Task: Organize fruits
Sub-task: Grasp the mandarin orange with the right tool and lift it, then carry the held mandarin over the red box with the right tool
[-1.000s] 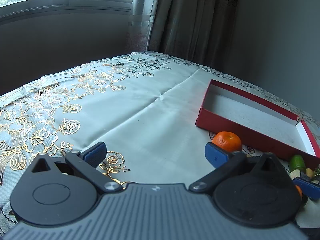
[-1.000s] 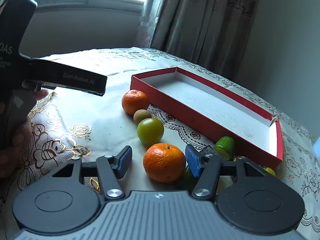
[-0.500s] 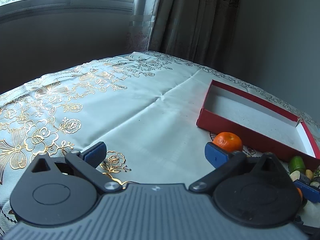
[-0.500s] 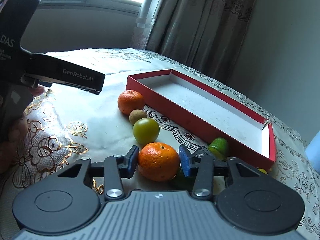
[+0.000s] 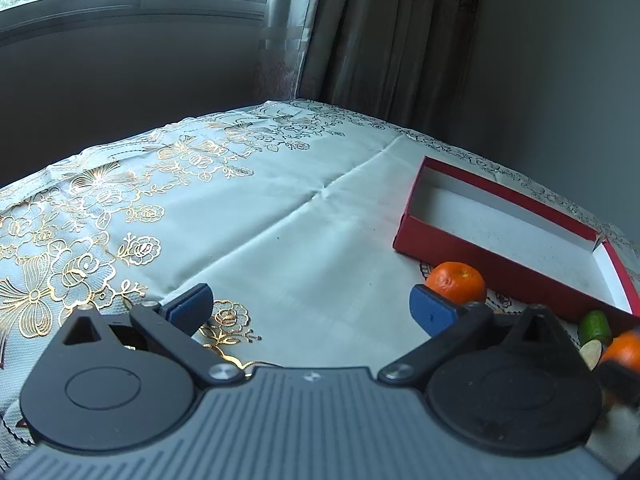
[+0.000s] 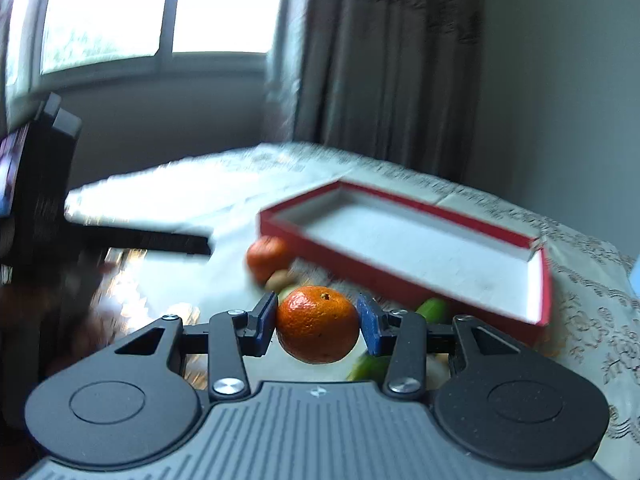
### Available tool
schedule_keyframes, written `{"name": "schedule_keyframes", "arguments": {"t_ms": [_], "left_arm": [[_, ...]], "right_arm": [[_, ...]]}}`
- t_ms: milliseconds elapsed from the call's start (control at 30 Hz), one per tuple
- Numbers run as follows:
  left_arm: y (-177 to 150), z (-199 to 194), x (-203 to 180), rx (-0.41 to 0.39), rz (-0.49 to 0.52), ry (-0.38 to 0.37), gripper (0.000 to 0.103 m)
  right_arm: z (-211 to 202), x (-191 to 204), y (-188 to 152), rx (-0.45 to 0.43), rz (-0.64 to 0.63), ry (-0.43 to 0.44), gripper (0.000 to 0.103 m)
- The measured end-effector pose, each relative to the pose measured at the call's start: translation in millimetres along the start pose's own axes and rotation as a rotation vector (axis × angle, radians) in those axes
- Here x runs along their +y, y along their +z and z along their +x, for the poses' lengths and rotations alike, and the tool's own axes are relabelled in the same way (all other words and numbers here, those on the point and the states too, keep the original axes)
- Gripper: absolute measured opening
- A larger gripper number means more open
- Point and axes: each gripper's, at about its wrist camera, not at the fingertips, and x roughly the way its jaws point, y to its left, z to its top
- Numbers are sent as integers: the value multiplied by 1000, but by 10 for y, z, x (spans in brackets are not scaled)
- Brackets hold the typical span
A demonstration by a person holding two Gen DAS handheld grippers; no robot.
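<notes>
My right gripper (image 6: pixel 318 322) is shut on an orange tangerine (image 6: pixel 318 324), held clear of the cloth; both blue pads press its sides. Behind it lie a second tangerine (image 6: pixel 266 258), a brown kiwi (image 6: pixel 282 279) and green fruit (image 6: pixel 430 308), blurred. The red box (image 6: pixel 400 276) with a white floor sits beyond, nothing in it. In the left wrist view my left gripper (image 5: pixel 310 310) stands open above bare cloth, with a tangerine (image 5: pixel 455 282) just past its right pad. The red box (image 5: pixel 480 254) lies at the right, and the held tangerine (image 5: pixel 624 350) shows at the right edge.
A white tablecloth (image 5: pixel 240 216) with gold flower print covers the table. A window and a grey curtain (image 5: pixel 384 36) stand behind it, with a grey wall at the right. A green fruit (image 5: pixel 596 326) and a pale slice (image 5: pixel 591 353) lie by the box's near corner.
My right gripper closed on the tangerine and lifted it off the cloth, rolling a little. The left gripper has stayed in place and open.
</notes>
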Motion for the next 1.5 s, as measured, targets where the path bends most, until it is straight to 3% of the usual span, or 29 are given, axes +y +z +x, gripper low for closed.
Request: {"name": "schedule_keyframes", "arguments": {"t_ms": [233,367,533,633,700,767,867,933,1033,1167,1267,1400,1500], "left_arm": [[3,17,1,4,1,-12,103],[0,22,-10,8,3,-21,103],[-1,24,-16,11,4,-27,103],[0,27,-15,13,5,-28,103],[-1,26,-16,13,6,-27,103],[-2,27,-18,13,8,-28,103],[-11,19,-30,9,15,-27,103],[-19,5,-42,5,27,-44,103],[-30,-24,-88,4,63,-98,103],[-98,-160,-268,-37,131,-90,103],[-182,-298,-481,-25,169,-121,103],[-299,-495,-825,-42,253,-151,103],[-383,-597,-1028,-45,307,-184,89]], "right_arm": [[201,-758,381,-57,109,-158,42],[605,-1160,416,15,183,-205,42],[995,-1344,298,87,199,-262,44],[1111,-1407,212,132,231,-255,46],[1026,-1399,190,110,243,-269,50],[790,-1382,206,27,254,-275,51],[387,-1444,207,-89,301,-255,61],[114,-1483,143,-174,316,-257,78],[-149,-1537,-9,-252,297,-355,79],[-245,-1722,-217,-277,353,-424,79],[-217,-1845,-262,-274,430,-413,79],[-181,-1836,-293,-264,436,-397,79],[-200,-1863,-321,-267,460,-373,79]]}}
